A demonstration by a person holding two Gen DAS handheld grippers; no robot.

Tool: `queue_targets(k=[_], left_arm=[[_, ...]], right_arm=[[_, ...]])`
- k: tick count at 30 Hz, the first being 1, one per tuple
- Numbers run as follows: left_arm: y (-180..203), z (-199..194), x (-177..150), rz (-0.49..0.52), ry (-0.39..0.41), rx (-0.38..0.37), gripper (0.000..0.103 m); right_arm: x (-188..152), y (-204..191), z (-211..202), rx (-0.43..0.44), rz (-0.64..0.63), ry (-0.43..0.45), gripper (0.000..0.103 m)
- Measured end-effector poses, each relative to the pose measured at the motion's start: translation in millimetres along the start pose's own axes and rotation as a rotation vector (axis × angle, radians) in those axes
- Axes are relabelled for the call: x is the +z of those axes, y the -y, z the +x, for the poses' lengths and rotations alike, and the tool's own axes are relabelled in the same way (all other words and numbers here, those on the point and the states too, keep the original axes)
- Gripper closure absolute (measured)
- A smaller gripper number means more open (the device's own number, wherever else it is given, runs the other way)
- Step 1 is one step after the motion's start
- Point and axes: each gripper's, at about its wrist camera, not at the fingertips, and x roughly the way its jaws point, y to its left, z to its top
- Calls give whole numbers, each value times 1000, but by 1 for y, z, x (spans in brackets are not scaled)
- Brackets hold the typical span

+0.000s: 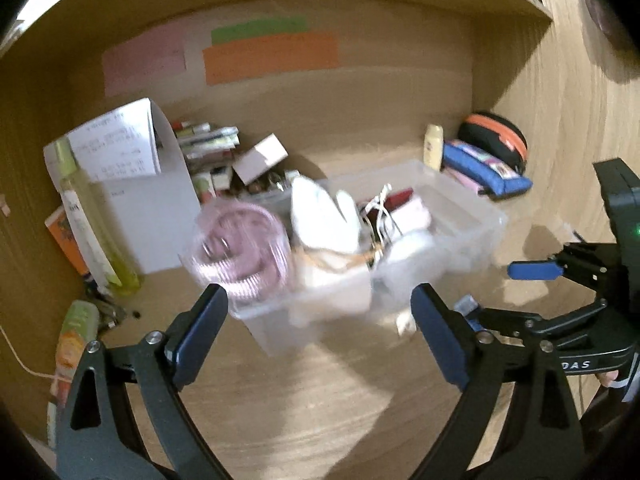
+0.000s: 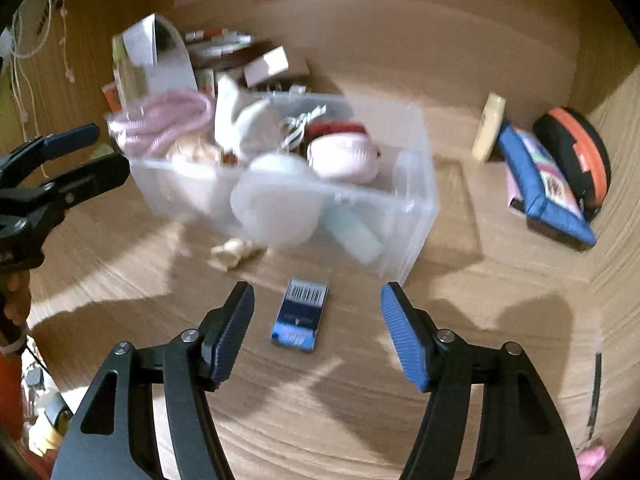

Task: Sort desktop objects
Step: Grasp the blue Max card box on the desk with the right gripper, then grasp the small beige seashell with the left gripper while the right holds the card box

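Two grippers empty, both with jaws apart. Our right gripper [image 2: 318, 330] hangs over the small blue box [image 2: 300, 315] lying flat on the desk [image 2: 360, 420], just in front of the clear bin [image 2: 416, 208]. Nothing touches the box; it sits between the blue pads [image 2: 404, 344], slightly toward the left one. Its long axis runs roughly away from us, barcode end toward the bin, so the pads already face its long sides. We judge the right hand nearer: straight descent, then close.

Left gripper [image 1: 320, 332] is spread wide in front of the bin's near-left corner, well off the box.

Obstacles: the bin wall just beyond the box, and a small cream object [image 2: 236, 252] on the desk by the bin, up-left of the box. Pencil case [image 2: 548, 192] sits well clear.
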Motion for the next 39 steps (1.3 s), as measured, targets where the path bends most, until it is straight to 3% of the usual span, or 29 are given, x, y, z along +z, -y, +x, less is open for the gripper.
queue_targets(k=[9,14,19,23,32,39], left_arm=[[9,14,-20,12,-76,-22,9],[12,21,-23,12,-98,-38,9],[17,28,-23,19,-111,-62,9],[22,35,-21,15,-126,-93,9],[42,54,-19,40,-173,-134,10],[58,74,-16,36,-248,-158,32]], right_arm=[[-4,-13,18,0,-26,-47,42],[-3,-13,23,20,-18,-72,57],[-3,-13,26,18,-27,-79,62],[-3,-14,25,22,-43,-69,79],[-9,5,14,23,-20,-52,79],[-7,29,-2,36,29,-10,79]])
